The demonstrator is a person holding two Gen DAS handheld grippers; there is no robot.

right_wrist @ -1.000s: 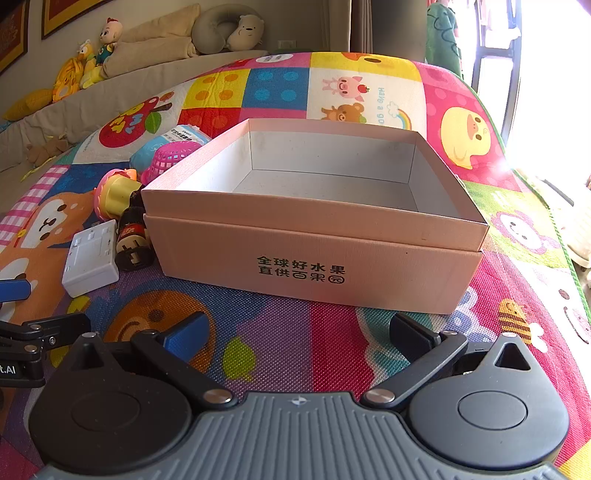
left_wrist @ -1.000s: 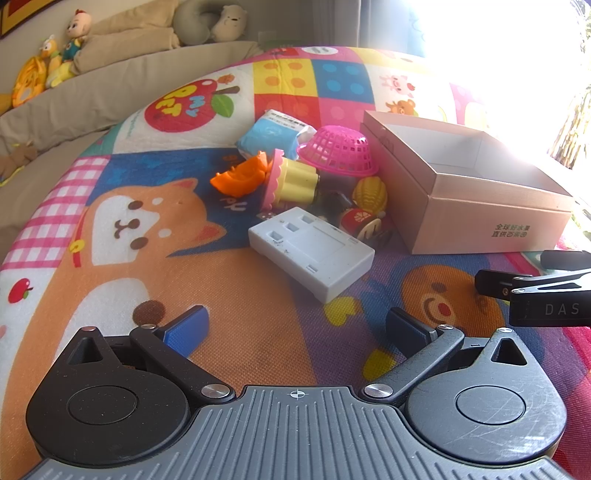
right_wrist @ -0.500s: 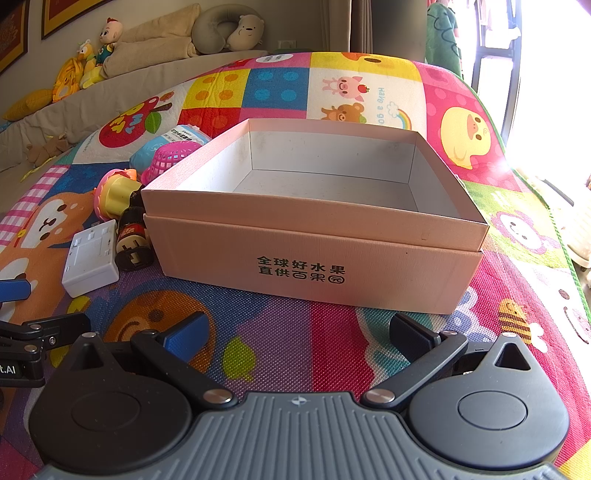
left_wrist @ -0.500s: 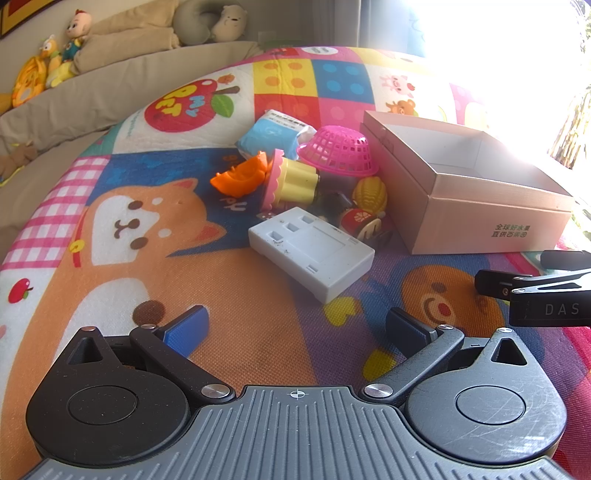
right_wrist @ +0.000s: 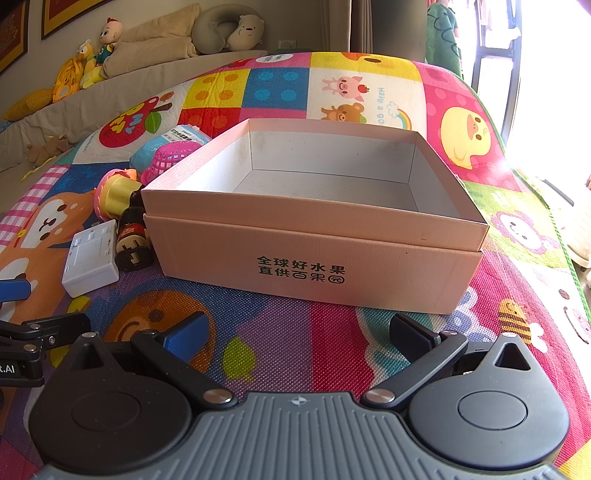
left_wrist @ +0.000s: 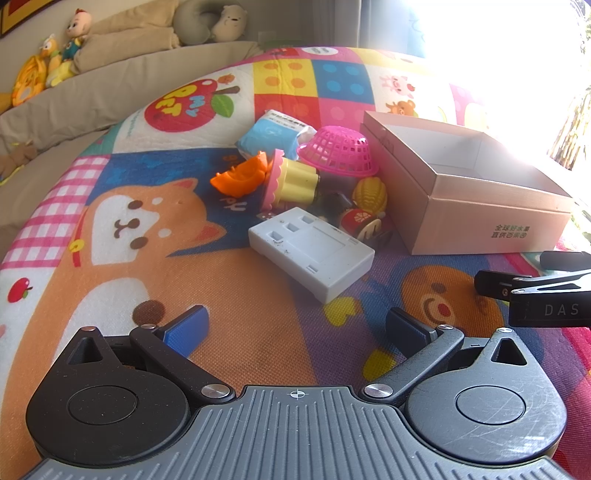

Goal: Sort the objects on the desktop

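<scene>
A pile of objects lies on the colourful play mat: a white plastic box (left_wrist: 312,251), an orange toy (left_wrist: 240,177), a yellow-and-pink cup toy (left_wrist: 291,181), an upturned pink basket (left_wrist: 338,151), a blue tissue pack (left_wrist: 271,131), a yellow corn toy (left_wrist: 370,194) and a small red-labelled bottle (left_wrist: 360,223). An open, empty pink cardboard box (right_wrist: 317,221) stands to their right. My left gripper (left_wrist: 295,325) is open and empty, short of the white box. My right gripper (right_wrist: 299,332) is open and empty in front of the cardboard box.
A beige sofa edge with plush toys (left_wrist: 48,70) and a neck pillow (right_wrist: 229,29) runs along the back. Bright window glare washes out the far right. The right gripper's fingers (left_wrist: 532,280) show at the left view's right edge.
</scene>
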